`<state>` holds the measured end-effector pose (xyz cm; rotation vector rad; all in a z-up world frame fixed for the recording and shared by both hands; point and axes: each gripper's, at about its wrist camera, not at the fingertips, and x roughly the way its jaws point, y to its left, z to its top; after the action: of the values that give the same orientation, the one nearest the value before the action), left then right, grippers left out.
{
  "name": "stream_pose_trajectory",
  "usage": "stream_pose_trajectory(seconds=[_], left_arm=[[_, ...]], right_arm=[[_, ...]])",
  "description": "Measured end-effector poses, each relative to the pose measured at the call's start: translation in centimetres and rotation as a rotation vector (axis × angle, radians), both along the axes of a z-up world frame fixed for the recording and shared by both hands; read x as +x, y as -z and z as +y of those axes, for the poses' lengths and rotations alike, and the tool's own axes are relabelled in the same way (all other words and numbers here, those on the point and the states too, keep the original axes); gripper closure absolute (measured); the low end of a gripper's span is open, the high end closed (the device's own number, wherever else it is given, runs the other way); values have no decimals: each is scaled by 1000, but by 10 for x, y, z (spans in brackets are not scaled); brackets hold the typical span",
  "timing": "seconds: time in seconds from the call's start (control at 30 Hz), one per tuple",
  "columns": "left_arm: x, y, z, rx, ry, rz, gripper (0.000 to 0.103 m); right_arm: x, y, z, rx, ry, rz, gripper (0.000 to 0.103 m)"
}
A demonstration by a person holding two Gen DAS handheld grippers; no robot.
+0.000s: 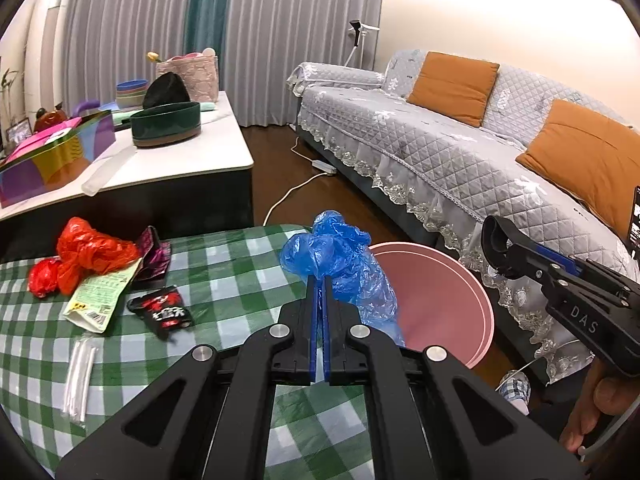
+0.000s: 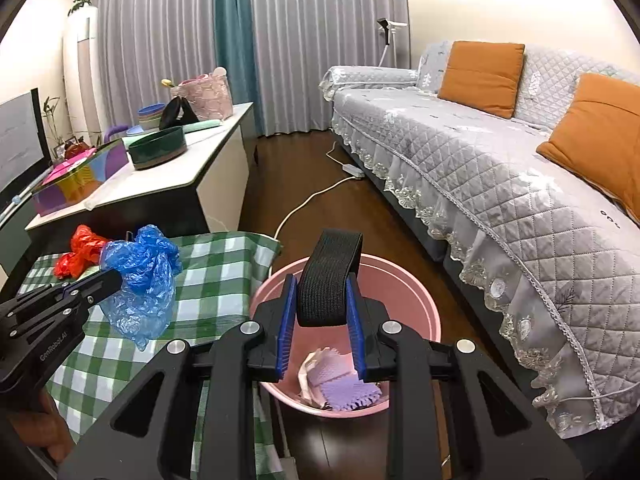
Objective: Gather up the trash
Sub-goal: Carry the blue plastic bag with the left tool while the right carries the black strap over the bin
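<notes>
1. The left claw (image 1: 320, 284) was clamped nearly flat on a crumpled blue plastic bag (image 1: 340, 264), which bulged past its tips over the edge of the counter's green-and-white checked cloth (image 1: 224, 276), just beside the round pink plastic bin (image 1: 472, 300) on the floor.
2. The right claw (image 2: 322, 296) stood part-way open, its blue pads pressing both sides of a folded black ribbed elastic band (image 2: 326, 280), held directly above the bin mouth (image 2: 400, 280).
3. Inside the bin, crumpled white paper and a purple textured piece (image 2: 344, 388) already lay at the bottom.
4. The step in hand looked like dropping both pieces into the bin. The band seemed ready: it hung well inside the rim, so parting the pads fully should let it fall clear.
5. The blue bag probably needed carrying further over the bin first, since much of it appeared to hang above the cloth edge. Light film tends to cling to pads and drift, so a low release near the bin's middle would be safer.
6. The two claws were close together; letting one piece go at a time would likely avoid a knock.
7. Still on the cloth were a crumpled red plastic bag (image 1: 84, 256), a pale green printed packet (image 1: 100, 300), a black-and-red snack wrapper (image 1: 164, 308) and clear plastic straws (image 1: 80, 376).
</notes>
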<state>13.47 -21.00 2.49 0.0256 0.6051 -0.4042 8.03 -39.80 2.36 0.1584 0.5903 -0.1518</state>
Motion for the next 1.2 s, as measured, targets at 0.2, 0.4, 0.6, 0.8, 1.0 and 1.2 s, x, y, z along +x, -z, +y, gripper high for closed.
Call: stream_pose_trajectory(seconds=[0.2,0.4,0.6,0.8,1.0,1.2], left_arm=[[10,7,-9,-9,21,-2,102],[19,14,-19,-22,48,0,102],[28,23,-29,-30,75,3,102],[37,31,-41,-35,105,12,101],[42,37,-56,-22,141,12,101],[45,46,-68,-8,164,16,102]], right_arm=[[7,8,-8,-12,22,15,79],[14,16,-11,-32,38,32,79],[20,25,-17,-41,54,48,79],[27,32,-19,-51,62,60,79],[30,40,-25,-55,78,72,79],[32,45,-28,-56,84,79,79]])
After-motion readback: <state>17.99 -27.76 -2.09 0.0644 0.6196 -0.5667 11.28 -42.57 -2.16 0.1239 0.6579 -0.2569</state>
